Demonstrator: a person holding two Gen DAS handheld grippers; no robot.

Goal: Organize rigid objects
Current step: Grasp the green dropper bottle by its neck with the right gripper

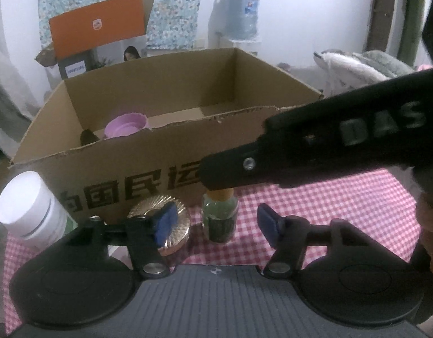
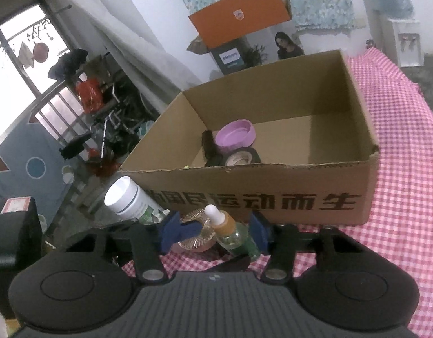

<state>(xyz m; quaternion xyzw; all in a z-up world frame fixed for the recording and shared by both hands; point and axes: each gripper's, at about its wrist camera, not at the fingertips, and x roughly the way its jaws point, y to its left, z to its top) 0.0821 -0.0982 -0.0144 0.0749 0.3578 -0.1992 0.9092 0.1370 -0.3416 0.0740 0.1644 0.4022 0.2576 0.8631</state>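
Both hand-held grippers are held low over a desk (image 2: 399, 169) covered in red-and-white checked cloth, just in front of an open cardboard box (image 2: 272, 197). On the left hand-held gripper (image 1: 216, 222) the blue pads are seen partly apart; the left pad lies in front of a round gold ribbed lid (image 1: 175, 219), and a small green glass bottle (image 1: 219, 219) stands between the pads with a gap on its right side, so nothing is seen to be gripped. The right hand-held gripper (image 2: 213, 233) is seen with its jaws about half closed around the same bottle, whose white dropper tip and orange collar lean to the left; whether the pads actually press on the glass cannot be told. From the left view, a black finger of the right tool reaches in from the right over the bottle's orange top. A white jar (image 1: 30, 202) lies near the box's left front corner. Inside the box, at its left, a pink bowl (image 2: 236, 135) and a roll of black tape (image 2: 241, 156) are seen together.
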